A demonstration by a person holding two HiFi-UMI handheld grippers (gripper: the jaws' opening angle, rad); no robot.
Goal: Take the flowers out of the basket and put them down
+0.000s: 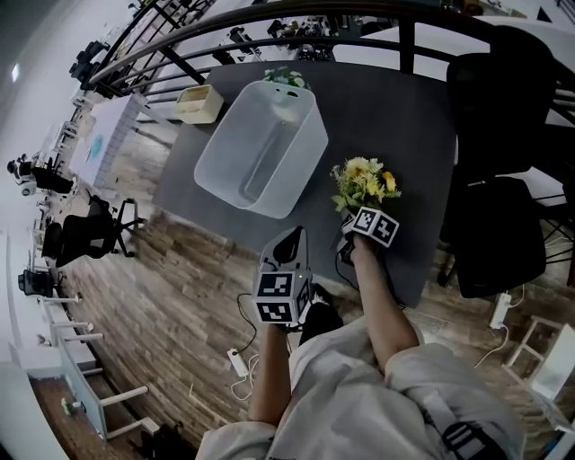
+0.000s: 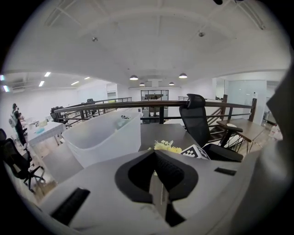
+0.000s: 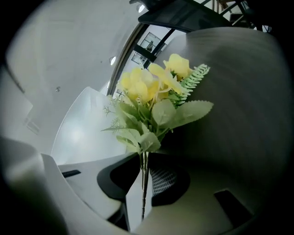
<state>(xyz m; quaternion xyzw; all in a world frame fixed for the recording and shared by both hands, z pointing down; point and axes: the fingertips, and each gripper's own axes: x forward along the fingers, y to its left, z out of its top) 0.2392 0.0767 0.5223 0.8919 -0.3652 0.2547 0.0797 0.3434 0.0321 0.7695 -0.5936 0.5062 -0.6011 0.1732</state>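
A bunch of yellow flowers (image 1: 364, 184) with green leaves lies on the dark grey table (image 1: 395, 117), to the right of the white translucent basket (image 1: 260, 148). My right gripper (image 1: 346, 235) is at the stem end. In the right gripper view the thin stems (image 3: 143, 179) run between the jaws of the right gripper (image 3: 144, 183), which stand slightly apart and do not press on them. The left gripper (image 1: 289, 244) hovers off the table's near edge, shut and empty (image 2: 158, 176). More flowers (image 1: 286, 79) show at the basket's far end.
A small beige box (image 1: 199, 103) sits on the table's far left corner. Black office chairs (image 1: 503, 180) stand right of the table. A dark railing (image 1: 269, 22) runs behind it. A power strip (image 1: 236, 361) lies on the wooden floor below.
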